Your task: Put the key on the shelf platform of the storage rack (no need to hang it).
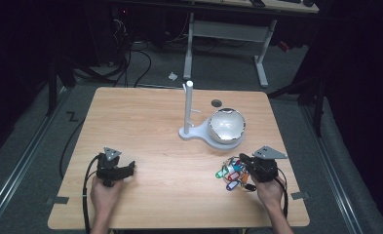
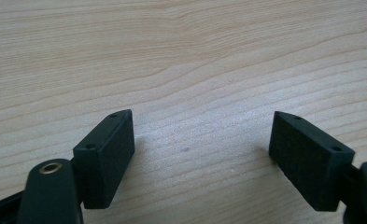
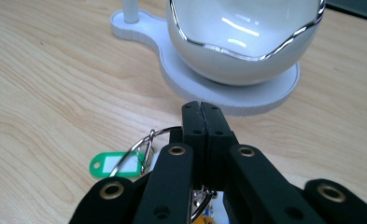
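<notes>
Nearest, two forearms come in over the near edge of the tabletop [image 1: 145, 126]. The left tool [image 2: 202, 140] rests on bare wood at the near left, its jaws spread wide with nothing between them. At the near right, the right tool [image 3: 202, 122] is clenched on the metal ring [image 3: 146, 140] of a bunch of key tags [image 1: 232, 174]; the pinch point itself is hidden behind the jaws, and only one green tag [image 3: 115, 165] is clear, the rest cut off below. Just beyond sits a glossy white bowl [image 3: 239, 42] on a white stand [image 3: 265, 95], whose upright post [image 1: 188, 109] rises to its left.
</notes>
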Motion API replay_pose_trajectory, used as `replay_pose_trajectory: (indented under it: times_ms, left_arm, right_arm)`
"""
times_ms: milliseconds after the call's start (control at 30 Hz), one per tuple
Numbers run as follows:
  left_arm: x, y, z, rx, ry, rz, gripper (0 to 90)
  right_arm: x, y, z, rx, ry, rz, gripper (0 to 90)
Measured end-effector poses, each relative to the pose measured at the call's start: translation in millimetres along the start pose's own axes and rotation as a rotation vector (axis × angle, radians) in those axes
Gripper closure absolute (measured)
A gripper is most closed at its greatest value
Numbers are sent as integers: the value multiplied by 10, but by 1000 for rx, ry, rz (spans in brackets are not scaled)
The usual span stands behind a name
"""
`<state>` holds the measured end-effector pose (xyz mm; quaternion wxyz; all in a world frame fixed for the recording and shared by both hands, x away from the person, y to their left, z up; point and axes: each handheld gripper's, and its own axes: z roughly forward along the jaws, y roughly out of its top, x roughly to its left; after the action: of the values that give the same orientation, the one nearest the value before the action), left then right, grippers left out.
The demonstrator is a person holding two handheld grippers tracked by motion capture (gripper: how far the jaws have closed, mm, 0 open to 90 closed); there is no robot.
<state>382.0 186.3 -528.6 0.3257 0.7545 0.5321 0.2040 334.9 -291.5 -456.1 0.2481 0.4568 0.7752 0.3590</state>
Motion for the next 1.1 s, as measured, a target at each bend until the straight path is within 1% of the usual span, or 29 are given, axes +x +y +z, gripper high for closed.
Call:
replay_pose_trajectory:
  times_ms: [100,167,200,233,300,433,667,733,800,833,900,1033,1067,1100]
  left_arm:
    - [1,0,0,0,0,0,227]
    - [0,0,0,0,0,0,227]
    - [1,1,1,0,-1,1,228]
    - [1,1,1,0,-1,1,228]
    - [1,1,0,0,-1,1,228]
    - [0,1,2,-2,-2,-1,227]
    - [1,1,2,-2,-2,0,226]
    - [3,1,1,0,-1,2,225]
    - [2,1,2,-2,-2,0,225]
    - [3,1,1,0,-2,2,225]
    - [1,1,2,-1,-2,1,226]
    - [1,1,2,-2,-2,0,226]
    - [2,1,1,0,-2,3,226]
    - [2,1,1,0,-2,3,226]
  right_arm:
    - [-3,40,-47,-15,-2,-1,900]
    - [-4,89,-104,-29,6,6,900]
    - [-3,136,-146,-40,7,-15,900]
    - [3,149,-159,-40,7,-12,900]
    - [8,202,-200,-48,7,-38,900]
    - [16,292,-276,-67,-1,-64,900]
    - [-3,415,-377,-88,-14,-86,900]
    - [-25,482,-430,-104,-21,-98,900]
    - [-36,520,-462,-116,-23,-99,900]
    - [-45,546,-492,-124,-17,-90,900]
    - [-54,590,-536,-141,-13,-91,900]
    - [-56,687,-625,-165,-15,-110,900]
    - [-59,714,-650,-177,-19,-116,900]
    - [-60,746,-667,-173,-30,-126,900]
